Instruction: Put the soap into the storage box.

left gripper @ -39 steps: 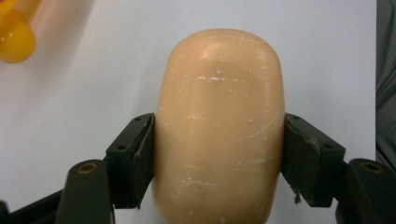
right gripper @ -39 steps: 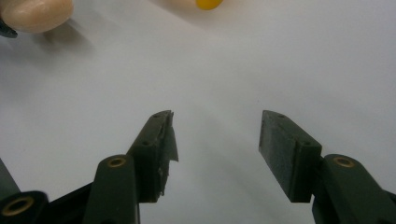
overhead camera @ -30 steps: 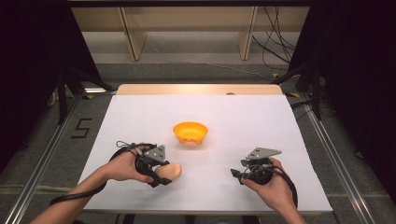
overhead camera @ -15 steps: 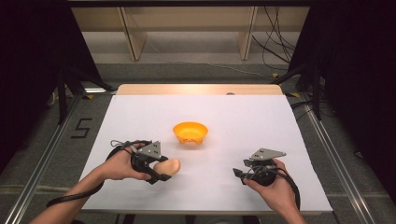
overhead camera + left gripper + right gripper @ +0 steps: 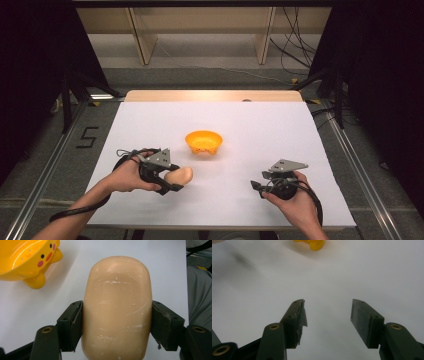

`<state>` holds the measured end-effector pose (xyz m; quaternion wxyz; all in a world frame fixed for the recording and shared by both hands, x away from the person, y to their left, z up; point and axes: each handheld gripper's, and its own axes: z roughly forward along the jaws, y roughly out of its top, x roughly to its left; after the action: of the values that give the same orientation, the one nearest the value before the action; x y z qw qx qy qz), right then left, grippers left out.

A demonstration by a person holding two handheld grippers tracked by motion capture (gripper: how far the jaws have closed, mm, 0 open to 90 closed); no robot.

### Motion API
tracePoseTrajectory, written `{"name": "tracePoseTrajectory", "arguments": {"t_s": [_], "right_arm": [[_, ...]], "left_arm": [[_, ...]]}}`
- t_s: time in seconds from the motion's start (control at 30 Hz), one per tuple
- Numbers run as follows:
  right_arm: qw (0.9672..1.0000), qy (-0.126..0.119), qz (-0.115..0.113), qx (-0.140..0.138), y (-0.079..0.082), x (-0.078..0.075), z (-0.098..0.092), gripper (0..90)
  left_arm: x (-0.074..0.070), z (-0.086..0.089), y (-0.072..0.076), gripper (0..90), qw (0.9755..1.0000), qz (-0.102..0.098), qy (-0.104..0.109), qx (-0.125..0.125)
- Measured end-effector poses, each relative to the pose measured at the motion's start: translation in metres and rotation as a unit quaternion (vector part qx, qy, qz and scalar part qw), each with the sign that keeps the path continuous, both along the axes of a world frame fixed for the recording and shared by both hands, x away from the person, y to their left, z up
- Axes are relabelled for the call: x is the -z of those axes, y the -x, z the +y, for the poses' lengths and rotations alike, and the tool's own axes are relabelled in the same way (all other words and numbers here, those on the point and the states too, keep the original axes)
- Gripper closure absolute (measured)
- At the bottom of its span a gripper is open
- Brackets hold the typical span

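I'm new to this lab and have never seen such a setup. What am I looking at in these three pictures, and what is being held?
A person sits at a white table with a hand-held two-jaw gripper in each hand. The high view looks down from above. The other two pictures come from cameras riding on the grippers, looking along their black jaws. The left gripper is clamped on a peach-coloured bar of soap, its pads pressing both sides. The right gripper is open, with nothing between its jaws. A yellow duck-faced bowl stands on the table beyond the soap.
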<state>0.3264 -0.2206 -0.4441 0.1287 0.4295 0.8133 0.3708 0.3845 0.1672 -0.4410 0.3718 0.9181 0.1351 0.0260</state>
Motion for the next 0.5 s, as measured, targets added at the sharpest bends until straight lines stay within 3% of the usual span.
{"name": "tracePoseTrajectory", "arguments": {"t_s": [0.03, 0.07, 0.5], "right_arm": [[1.0, 0.0, 0.0, 0.0, 0.0, 0.0, 0.0, 45.3], [0.9999, 0.003, -0.015, -0.006, -0.0015, 0.0014, -0.0013, 45.3], [0.9999, 0.004, -0.011, -0.002, -0.0018, -0.0007, -0.0042, 45.2]], "left_arm": [[0.0004, -0.0004, 0.0008, 31.9, 0.9999, -0.001, 0.007, -0.008], [-0.0003, 0.0006, 0.0, 31.9, 1.0, -0.005, 0.001, -0.005], [-0.0047, 0.0046, -0.0049, 31.9, 0.9995, -0.018, 0.011, -0.025]]}}
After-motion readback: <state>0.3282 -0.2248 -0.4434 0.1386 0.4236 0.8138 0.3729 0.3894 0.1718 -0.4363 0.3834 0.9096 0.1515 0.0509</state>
